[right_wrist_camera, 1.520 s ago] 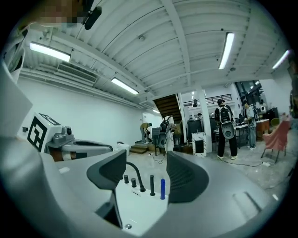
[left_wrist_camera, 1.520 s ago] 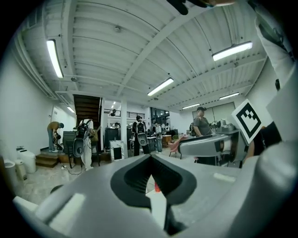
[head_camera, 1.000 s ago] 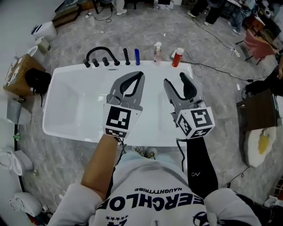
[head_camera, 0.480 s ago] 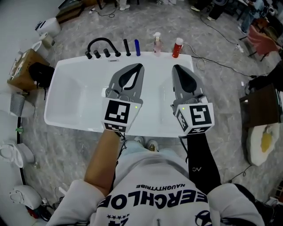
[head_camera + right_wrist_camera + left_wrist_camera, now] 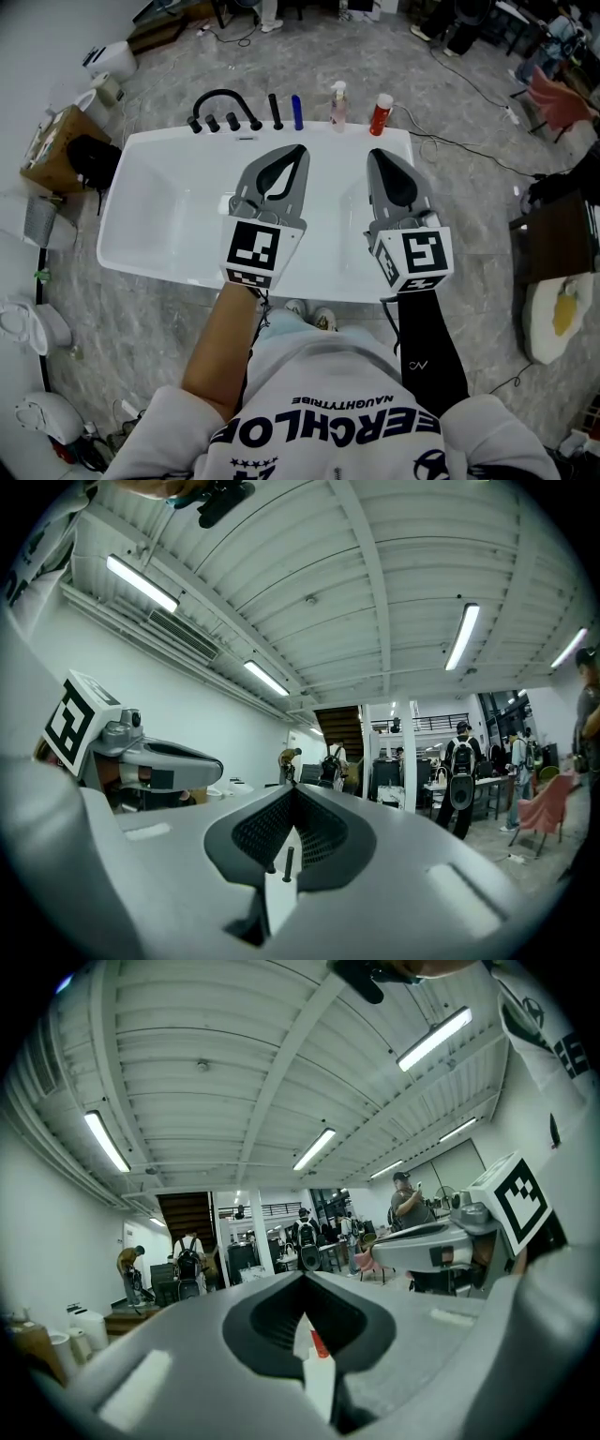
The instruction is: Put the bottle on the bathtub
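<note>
A white bathtub (image 5: 159, 225) lies below me in the head view. On its far rim stand a black bottle (image 5: 275, 111), a blue bottle (image 5: 297, 111), a pink pump bottle (image 5: 337, 105) and a red bottle (image 5: 380, 114). My left gripper (image 5: 298, 150) hangs over the tub's middle, shut and empty. My right gripper (image 5: 373, 155) is beside it, also shut with nothing held. Both point level toward the far rim and stop short of the bottles. In the left gripper view the jaws (image 5: 305, 1279) meet at the tip; in the right gripper view the jaws (image 5: 293, 789) do too.
A black arched faucet (image 5: 220, 105) with knobs sits at the rim's far left. A cardboard box (image 5: 52, 150) and a black bag (image 5: 92, 161) stand left of the tub. Cables cross the floor behind. A dark table (image 5: 553, 234) is at the right. People stand far off.
The right gripper's jaws, open a second ago, have closed with nothing between them. Both grippers have shifted slightly toward the far rim.
</note>
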A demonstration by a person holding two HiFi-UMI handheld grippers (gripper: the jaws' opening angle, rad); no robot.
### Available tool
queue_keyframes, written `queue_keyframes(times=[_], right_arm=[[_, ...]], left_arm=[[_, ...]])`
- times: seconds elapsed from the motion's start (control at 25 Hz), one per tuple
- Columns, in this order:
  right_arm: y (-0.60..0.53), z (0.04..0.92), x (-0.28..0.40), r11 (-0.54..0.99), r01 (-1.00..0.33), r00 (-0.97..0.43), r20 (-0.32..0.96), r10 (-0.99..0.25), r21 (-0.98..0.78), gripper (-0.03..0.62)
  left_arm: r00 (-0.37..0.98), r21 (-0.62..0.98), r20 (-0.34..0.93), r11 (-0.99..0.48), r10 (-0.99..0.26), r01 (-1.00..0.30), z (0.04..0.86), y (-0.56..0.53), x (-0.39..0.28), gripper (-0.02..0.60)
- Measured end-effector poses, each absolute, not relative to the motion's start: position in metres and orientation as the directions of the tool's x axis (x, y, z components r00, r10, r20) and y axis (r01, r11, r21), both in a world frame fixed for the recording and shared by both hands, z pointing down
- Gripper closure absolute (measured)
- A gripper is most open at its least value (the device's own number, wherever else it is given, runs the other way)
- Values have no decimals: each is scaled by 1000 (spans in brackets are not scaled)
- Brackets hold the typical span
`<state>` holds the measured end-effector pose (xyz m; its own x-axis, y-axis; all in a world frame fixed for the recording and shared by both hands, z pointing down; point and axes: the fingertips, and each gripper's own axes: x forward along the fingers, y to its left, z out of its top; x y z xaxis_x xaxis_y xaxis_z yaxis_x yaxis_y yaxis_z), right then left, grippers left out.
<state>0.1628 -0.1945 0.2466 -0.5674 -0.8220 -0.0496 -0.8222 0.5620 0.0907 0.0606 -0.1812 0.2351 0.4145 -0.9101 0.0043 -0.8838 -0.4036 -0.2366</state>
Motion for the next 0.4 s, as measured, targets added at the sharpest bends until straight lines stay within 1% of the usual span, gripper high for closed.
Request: queue_keyframes(times=[0.4], right_arm=[[-197, 253, 163, 562, -823, -566, -31, -824, 85, 565]], left_arm=[[408, -230, -2, -396, -913, -889, 234, -181, 58, 578]])
